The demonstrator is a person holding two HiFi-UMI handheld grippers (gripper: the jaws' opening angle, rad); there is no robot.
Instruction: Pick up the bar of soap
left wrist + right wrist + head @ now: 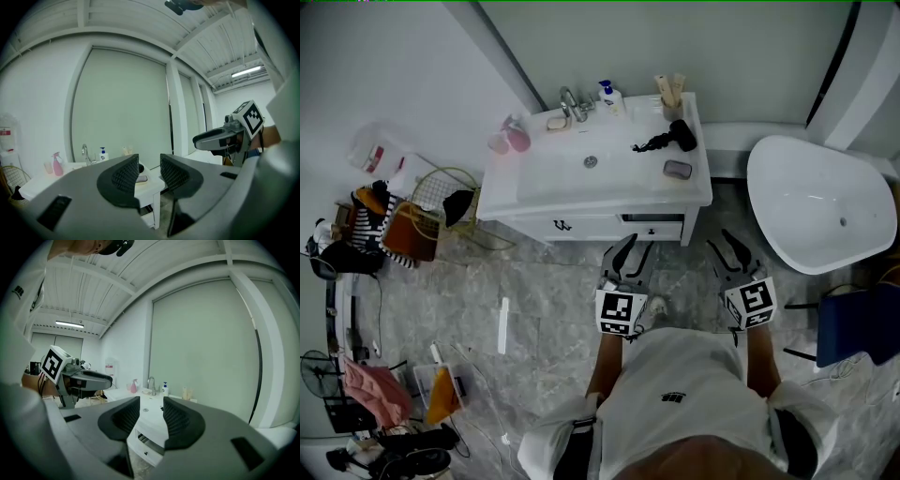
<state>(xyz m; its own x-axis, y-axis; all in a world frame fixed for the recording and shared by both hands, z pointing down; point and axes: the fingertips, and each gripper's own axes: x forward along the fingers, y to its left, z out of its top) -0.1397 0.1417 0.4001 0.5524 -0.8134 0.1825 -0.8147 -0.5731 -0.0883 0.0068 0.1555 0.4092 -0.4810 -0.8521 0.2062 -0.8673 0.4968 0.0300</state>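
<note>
A white vanity (534, 192) stands ahead of me. A beige bar of soap (556, 123) lies in a dish left of the faucet (572, 103). A second, grey-pink bar on a dish (678, 169) sits at the counter's front right corner, and it also shows between the jaws in the left gripper view (142, 178). My left gripper (636, 246) and right gripper (724, 240) hover over the floor in front of the vanity, short of the counter. Both are open with nothing between the jaws (149, 164) (151, 406).
On the counter lie a black hair dryer (670, 139), a pump bottle (608, 95) and a pink spray bottle (516, 136). A white bathtub (820, 202) is at the right, with a blue chair (858, 323) below it. A wire basket (441, 192) and clutter fill the left floor.
</note>
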